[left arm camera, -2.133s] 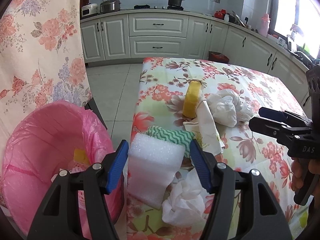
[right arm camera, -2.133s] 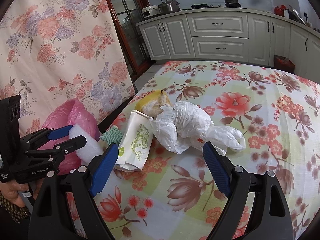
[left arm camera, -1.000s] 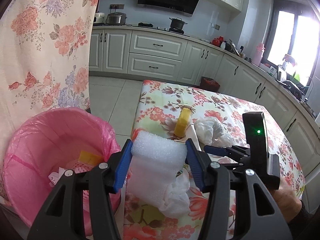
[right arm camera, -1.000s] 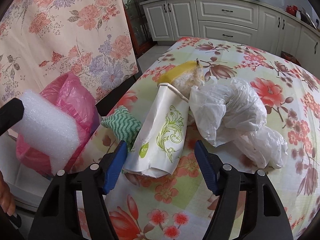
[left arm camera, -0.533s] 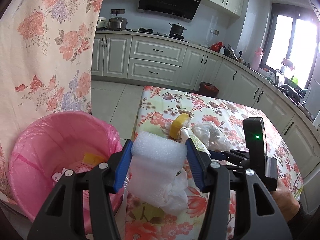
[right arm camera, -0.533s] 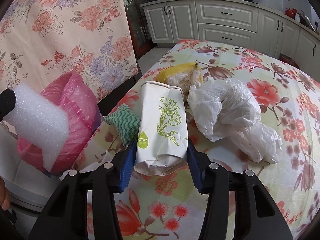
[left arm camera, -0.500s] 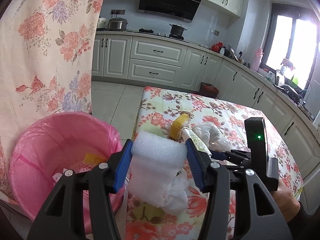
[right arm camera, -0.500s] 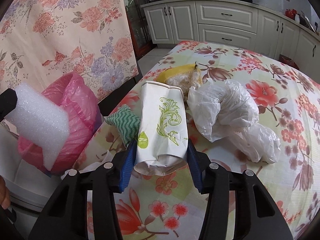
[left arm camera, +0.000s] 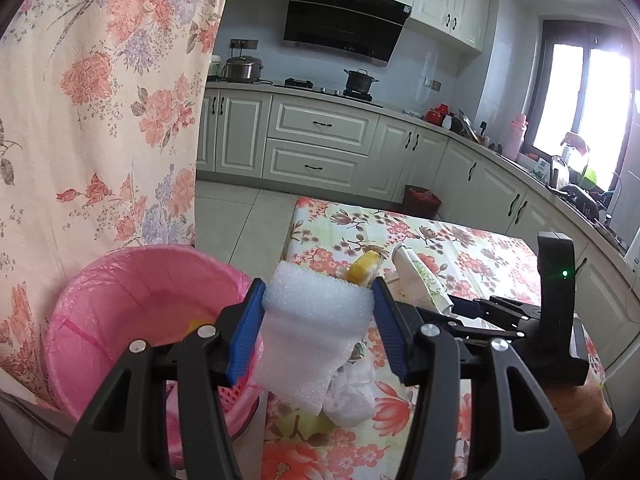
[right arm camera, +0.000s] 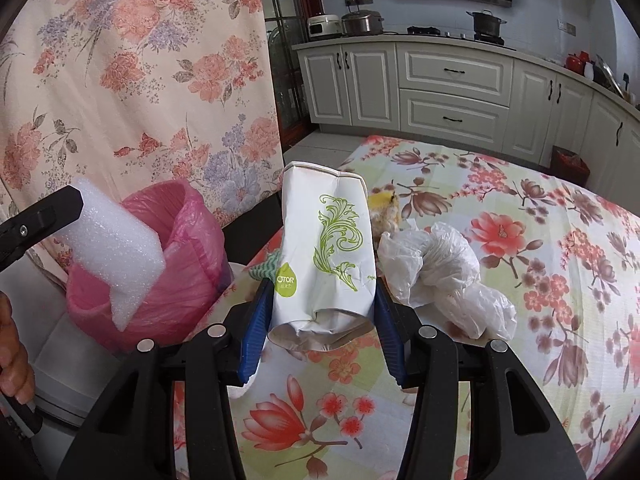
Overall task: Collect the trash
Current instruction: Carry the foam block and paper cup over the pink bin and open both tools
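Note:
My left gripper point(left arm camera: 318, 296) is shut on a white foam block point(left arm camera: 316, 332), held above the table edge just right of the pink-lined bin point(left arm camera: 132, 280). In the right wrist view that foam block point(right arm camera: 116, 240) hangs in front of the bin point(right arm camera: 192, 232). My right gripper point(right arm camera: 320, 296) is shut on a crushed white paper cup point(right arm camera: 324, 248) with a green print, lifted off the floral tablecloth point(right arm camera: 540, 320) and tilted upright. The cup point(left arm camera: 416, 280) also shows in the left wrist view, beyond the foam.
On the table lie a crumpled white plastic bag point(right arm camera: 440, 268), a yellow peel point(right arm camera: 384, 208), a green zigzag cloth point(right arm camera: 264, 268) and a wad of tissue point(left arm camera: 352, 392). A floral curtain point(right arm camera: 120, 80) hangs behind the bin. Kitchen cabinets point(right arm camera: 452, 92) line the far wall.
The right gripper closed on the paper cup and raised it off the table. The left gripper rose a little with the foam block still in it.

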The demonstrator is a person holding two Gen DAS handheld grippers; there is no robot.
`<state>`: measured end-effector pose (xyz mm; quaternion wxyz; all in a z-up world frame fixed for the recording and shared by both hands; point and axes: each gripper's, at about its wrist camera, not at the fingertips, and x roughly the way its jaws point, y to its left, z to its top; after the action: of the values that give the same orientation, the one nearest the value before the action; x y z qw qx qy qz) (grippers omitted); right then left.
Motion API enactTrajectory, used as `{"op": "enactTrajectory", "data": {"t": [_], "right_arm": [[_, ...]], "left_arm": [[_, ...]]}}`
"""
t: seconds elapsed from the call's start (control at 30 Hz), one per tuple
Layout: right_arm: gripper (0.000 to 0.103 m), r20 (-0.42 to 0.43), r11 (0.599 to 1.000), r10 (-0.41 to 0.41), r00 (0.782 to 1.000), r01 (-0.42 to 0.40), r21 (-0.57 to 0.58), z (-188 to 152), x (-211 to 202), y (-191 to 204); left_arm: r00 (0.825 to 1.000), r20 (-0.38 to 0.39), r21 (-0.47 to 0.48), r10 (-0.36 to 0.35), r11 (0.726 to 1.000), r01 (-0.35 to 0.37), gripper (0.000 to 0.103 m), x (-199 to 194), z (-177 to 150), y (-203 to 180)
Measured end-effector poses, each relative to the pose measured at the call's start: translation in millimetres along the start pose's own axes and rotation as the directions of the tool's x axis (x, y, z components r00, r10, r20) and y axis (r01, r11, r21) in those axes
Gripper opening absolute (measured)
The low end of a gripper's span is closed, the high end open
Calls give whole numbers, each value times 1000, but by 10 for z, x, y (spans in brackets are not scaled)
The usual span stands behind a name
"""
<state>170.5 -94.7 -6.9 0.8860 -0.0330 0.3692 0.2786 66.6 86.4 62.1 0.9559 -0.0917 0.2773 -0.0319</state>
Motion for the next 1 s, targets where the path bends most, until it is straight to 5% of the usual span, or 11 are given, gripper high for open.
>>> {"op": "enactTrajectory", "data": {"t": [0.57,1.0], "right_arm": [[47,94,995,36,995,-27,-94,284,-351,499],[48,111,980,103,989,-81,-184,505,-359,1037]], "left_arm": [[994,80,-45,80,996,-76,52,-456,105,395],[972,131,-100,196,978,-183,52,-800,162,933]]}}
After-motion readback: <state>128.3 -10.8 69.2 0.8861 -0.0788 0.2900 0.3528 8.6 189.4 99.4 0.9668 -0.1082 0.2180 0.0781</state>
